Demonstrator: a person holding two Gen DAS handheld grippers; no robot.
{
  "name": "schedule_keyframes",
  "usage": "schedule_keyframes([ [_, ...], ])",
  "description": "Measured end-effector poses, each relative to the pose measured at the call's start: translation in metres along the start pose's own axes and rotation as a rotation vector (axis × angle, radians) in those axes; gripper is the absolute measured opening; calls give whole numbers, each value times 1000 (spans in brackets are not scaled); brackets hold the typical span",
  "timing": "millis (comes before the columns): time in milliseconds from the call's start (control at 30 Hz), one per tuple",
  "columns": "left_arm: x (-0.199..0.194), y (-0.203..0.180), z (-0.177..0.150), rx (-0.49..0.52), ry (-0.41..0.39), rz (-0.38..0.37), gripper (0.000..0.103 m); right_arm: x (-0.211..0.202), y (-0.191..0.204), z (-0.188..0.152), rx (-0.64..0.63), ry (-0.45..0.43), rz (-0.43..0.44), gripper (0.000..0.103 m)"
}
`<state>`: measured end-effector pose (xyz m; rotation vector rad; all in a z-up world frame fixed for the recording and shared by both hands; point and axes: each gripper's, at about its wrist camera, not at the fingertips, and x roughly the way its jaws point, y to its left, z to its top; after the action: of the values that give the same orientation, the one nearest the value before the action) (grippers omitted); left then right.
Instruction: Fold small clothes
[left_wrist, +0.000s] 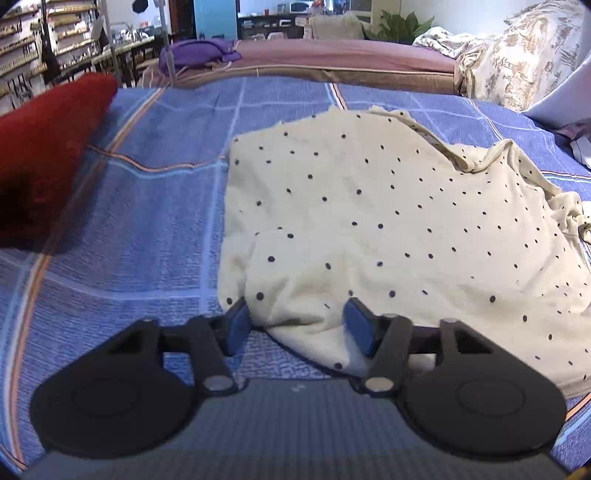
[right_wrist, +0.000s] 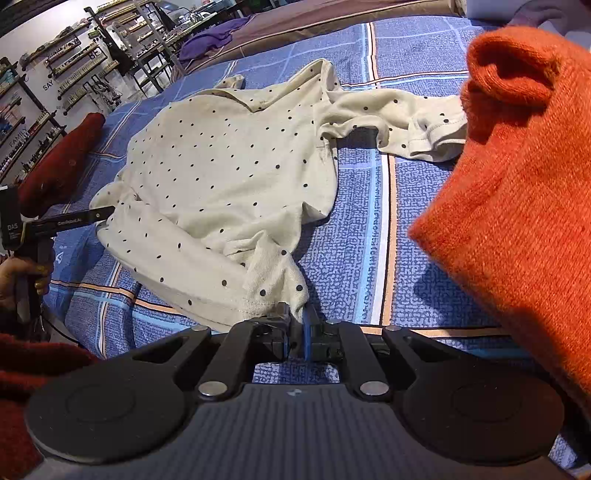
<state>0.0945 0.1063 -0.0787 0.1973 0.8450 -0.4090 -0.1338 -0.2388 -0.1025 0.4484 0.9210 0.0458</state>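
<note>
Right gripper (right_wrist: 298, 325) of mine is clamped on a bottom corner of the cream dotted garment (right_wrist: 229, 166), which lies spread on the blue checked bedsheet (right_wrist: 369, 229). My left gripper (left_wrist: 299, 325) stands parted, with a fold of the garment's hem between its blue pads (left_wrist: 360, 328), which do not press it. An orange knit (right_wrist: 517, 184) lies to the right.
</note>
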Motion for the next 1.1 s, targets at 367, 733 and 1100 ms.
schedule_keyframes([
  [367,-95,30,34,-140,-82,-77,10,-12,6,2,-23,-9,17,14],
  [733,-154,76,-23,-106,76,165,11,-15,22,-3,-174,164,131,14],
  [1100,-50,4,-46,125,132,64,57,-16,17,-8,-142,132,60,21],
])
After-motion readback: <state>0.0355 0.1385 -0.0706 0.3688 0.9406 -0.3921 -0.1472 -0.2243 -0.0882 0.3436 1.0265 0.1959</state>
